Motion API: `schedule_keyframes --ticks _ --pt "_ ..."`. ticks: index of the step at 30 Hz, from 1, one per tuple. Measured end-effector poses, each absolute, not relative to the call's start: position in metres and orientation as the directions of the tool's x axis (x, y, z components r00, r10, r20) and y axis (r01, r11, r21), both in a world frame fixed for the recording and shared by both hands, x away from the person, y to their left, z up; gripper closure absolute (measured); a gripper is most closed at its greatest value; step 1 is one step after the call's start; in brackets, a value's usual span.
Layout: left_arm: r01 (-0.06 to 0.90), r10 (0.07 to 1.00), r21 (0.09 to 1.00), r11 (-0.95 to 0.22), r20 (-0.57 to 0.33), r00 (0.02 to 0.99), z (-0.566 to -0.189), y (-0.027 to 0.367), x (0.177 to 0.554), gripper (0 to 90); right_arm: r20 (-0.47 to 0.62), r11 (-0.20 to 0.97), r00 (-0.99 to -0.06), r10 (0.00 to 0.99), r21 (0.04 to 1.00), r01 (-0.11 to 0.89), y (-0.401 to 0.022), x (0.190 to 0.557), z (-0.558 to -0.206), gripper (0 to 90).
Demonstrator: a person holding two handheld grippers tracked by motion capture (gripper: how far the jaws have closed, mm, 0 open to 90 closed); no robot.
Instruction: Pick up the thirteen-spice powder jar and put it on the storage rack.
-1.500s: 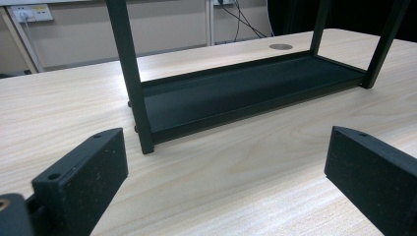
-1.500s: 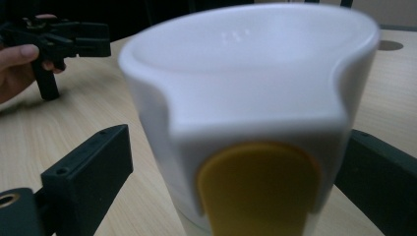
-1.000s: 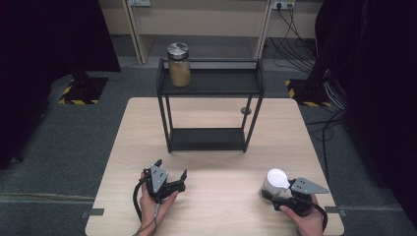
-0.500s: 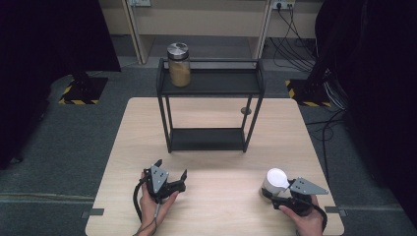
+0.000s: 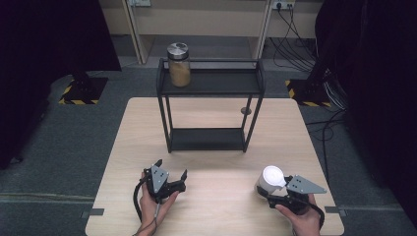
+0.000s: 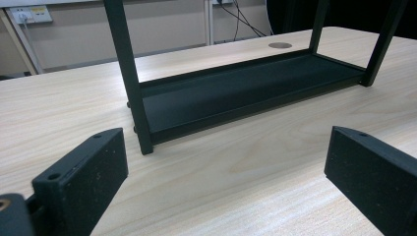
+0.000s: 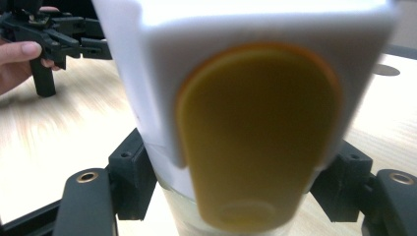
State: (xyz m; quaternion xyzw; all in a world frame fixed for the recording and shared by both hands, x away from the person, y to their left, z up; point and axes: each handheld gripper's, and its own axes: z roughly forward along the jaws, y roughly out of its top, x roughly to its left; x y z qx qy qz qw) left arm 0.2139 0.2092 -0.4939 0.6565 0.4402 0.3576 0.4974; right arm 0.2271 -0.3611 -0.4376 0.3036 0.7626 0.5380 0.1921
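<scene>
From the high view, the right tool [image 5: 265, 191] grips a white-lidded jar [image 5: 270, 180] at the near right of the worktop [image 5: 216, 123]; its jaws have just been closing onto the jar. The left tool [image 5: 172, 174] rests released, well apart, before the black rack [image 5: 211, 83].

The left gripper view shows its jaws wide, nothing between them.

In the right gripper view the jar [image 7: 246, 123] sits clamped low on its clear body. It looks rigid, smooth, probably slippery and breakable; holding below the lid seems sound.

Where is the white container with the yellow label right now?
In the high view the white container stands near the table's front right corner, clamped in the right gripper, well in front of the black rack.
</scene>
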Motion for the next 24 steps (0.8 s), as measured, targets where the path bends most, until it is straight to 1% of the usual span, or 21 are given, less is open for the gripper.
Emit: schedule_keyframes --ticks 5,16,24 --pt "0.218 0.934 0.969 -0.119 0.035 0.356 -0.495 0.209 0.213 2.0 0.046 0.21 -0.745 0.665 0.946 0.246 -0.358 0.231 -0.432 29.9" --pt "0.213 0.935 0.97 -0.116 0.034 0.353 -0.495 0.209 0.212 2.0 0.031 0.153 -0.753 0.657 0.973 0.173 -0.345 0.238 -0.411 29.9" --pt "0.215 0.937 0.971 -0.107 0.026 0.349 -0.496 0.209 0.212 2.0 0.037 0.13 -0.767 0.64 0.979 0.155 -0.332 0.246 -0.408 30.0"
